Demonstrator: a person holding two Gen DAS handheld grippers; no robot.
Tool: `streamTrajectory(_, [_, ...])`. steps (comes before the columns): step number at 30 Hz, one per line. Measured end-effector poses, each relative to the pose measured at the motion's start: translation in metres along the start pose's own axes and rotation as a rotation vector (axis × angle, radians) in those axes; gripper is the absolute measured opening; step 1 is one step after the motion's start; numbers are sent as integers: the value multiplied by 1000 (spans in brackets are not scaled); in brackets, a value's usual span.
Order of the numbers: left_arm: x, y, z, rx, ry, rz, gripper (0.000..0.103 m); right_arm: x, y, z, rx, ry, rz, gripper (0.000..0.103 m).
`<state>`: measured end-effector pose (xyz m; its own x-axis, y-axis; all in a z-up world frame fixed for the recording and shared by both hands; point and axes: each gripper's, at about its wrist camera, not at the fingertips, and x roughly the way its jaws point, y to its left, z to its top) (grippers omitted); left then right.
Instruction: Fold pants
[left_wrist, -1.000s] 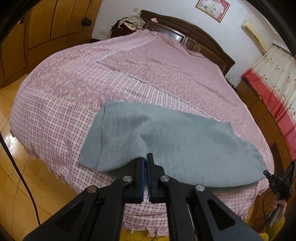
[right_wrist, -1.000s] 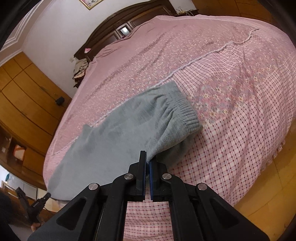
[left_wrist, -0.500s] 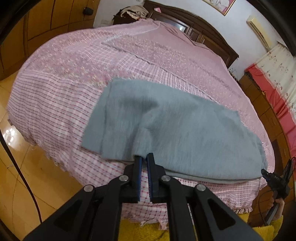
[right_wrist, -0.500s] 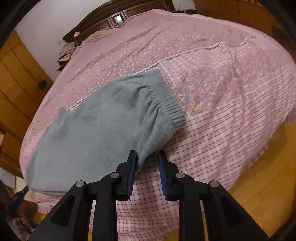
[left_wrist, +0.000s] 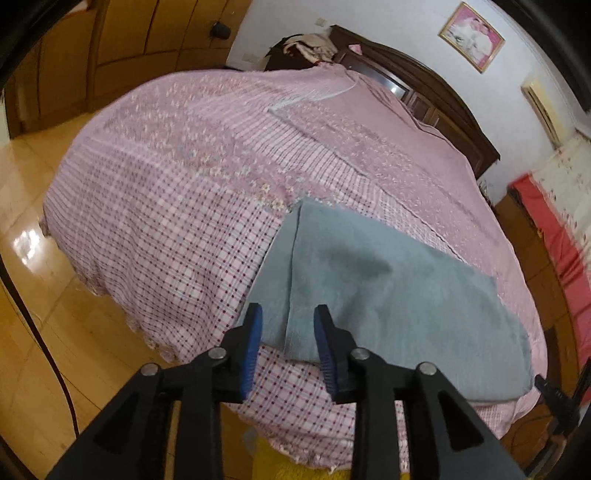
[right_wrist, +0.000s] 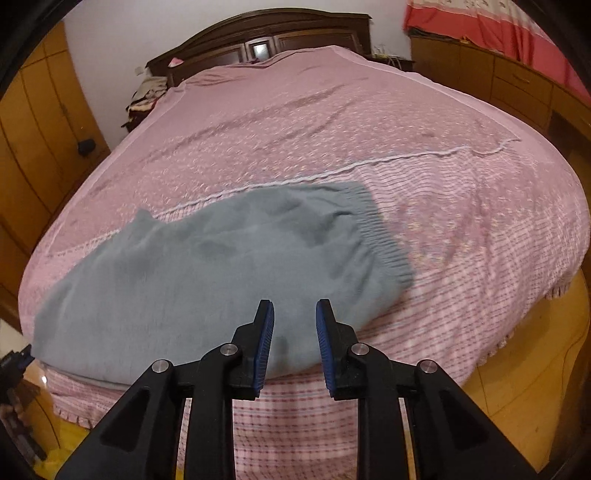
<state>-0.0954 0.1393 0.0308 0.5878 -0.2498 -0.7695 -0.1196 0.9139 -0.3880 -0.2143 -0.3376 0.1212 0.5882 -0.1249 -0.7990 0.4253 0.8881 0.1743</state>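
Grey pants (left_wrist: 388, 295) lie flat on the pink checked bedspread (left_wrist: 166, 229), folded lengthwise, near the bed's front edge. In the left wrist view their leg ends sit just beyond my left gripper (left_wrist: 288, 321). Its jaws are opening, the pads touch nothing, and the cloth only shows through the gap. In the right wrist view the ribbed waistband (right_wrist: 384, 240) of the pants (right_wrist: 207, 273) lies ahead and to the right. My right gripper (right_wrist: 295, 321) hangs open over the near edge of the pants without pressing on them.
A dark wooden headboard (right_wrist: 266, 33) stands at the far end of the bed, with a pile of clothes (right_wrist: 147, 92) beside it. Wooden wardrobes (left_wrist: 110, 44) line the left side, and a red curtain (right_wrist: 498, 26) hangs on the right. Polished wood floor (left_wrist: 55, 314) surrounds the bed.
Both grippers were shut on the near edge of the pants and have let go. The lifted edge has dropped and the pants lie flat. Both cameras have shifted sideways.
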Motion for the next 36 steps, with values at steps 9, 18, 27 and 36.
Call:
streamTrajectory(9, [25, -2, -7, -2, 52, -53, 33, 29, 22, -15, -30, 12, -37, 25])
streamTrajectory(18, [38, -4, -7, -18, 49, -51, 37, 33, 22, -18, -34, -1, -45, 26])
streamTrajectory(27, [30, -24, -13, 78, 12, -37, 7, 33, 21, -19, -31, -3, -34, 26])
streamTrajectory(36, [6, -14, 9, 153, -78, 95, 6, 33, 21, -19, -39, -4, -39, 26])
